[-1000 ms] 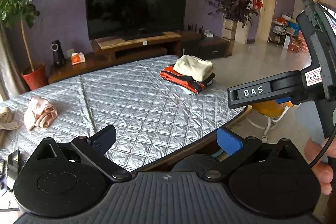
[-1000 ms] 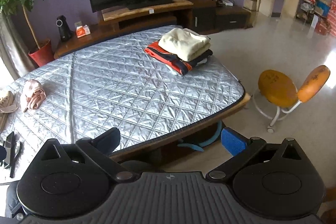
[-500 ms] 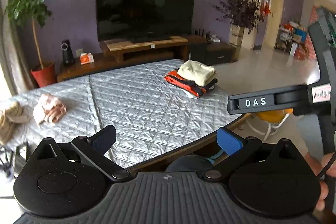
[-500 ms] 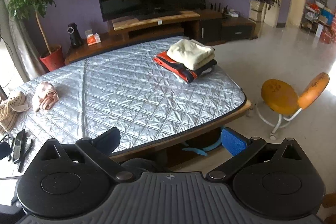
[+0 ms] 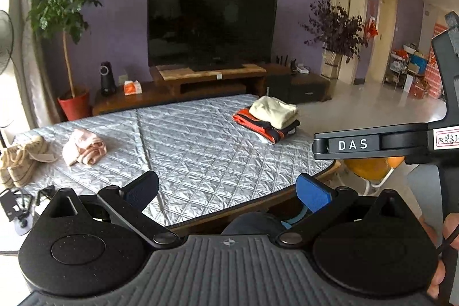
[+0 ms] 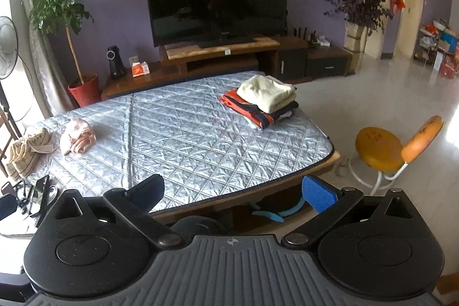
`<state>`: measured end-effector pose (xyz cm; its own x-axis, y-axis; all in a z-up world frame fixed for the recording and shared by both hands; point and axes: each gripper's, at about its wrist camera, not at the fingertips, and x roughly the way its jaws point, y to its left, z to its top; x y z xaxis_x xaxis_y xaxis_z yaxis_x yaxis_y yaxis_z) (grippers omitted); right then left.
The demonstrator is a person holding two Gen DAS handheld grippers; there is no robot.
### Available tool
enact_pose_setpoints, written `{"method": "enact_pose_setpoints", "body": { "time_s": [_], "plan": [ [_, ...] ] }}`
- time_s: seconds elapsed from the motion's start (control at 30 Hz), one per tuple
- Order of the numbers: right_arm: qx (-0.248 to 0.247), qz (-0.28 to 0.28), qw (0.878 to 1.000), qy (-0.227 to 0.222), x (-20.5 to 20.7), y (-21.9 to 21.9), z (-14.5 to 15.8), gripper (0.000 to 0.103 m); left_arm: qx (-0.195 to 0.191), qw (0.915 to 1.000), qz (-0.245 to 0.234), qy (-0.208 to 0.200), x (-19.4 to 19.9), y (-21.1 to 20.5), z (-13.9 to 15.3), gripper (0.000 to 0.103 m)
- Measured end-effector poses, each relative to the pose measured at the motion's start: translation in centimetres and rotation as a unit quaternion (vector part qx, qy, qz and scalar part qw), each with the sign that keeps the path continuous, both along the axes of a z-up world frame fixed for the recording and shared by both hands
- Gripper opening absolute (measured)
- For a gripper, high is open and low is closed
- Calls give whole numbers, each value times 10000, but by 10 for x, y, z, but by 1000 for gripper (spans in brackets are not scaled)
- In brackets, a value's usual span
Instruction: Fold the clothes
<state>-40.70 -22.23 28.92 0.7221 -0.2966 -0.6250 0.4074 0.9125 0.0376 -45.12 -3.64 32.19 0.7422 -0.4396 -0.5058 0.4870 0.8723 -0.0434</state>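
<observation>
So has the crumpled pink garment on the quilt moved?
No. The crumpled pink garment lies beside the beige sneakers as before; only the camera shifted.

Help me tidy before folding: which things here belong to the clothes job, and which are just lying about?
For folding:
pink garment, crumpled, not yet folded
folded stack, cream piece on top
quilted table

Lying about:
shoes
phone
orange chair

Background clutter only
TV (image 6: 216,0) on wooden stand (image 6: 221,53), potted tree (image 6: 61,5), orange chair (image 6: 393,151), probably sneakers (image 6: 25,151) at left edge.
</observation>
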Motion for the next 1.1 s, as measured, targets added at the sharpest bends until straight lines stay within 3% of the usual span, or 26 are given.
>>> {"method": "enact_pose_setpoints", "body": {
  "time_s": [0.27, 0.8, 1.1],
  "plan": [
    [-150, -83, 9996, -235, -22, 12, 4, 103, -162, 9996, 140, -156, -24, 19, 6, 103],
    [37, 16, 9998, 189, -17, 27, -29, 103, -317, 9993, 52, 199, -14, 20, 3, 103],
    [-1, 53, 9998, 207, -20, 29, -31, 103, -547, 9964, 61, -644, -33, 26, 11, 103]
  ]
}}
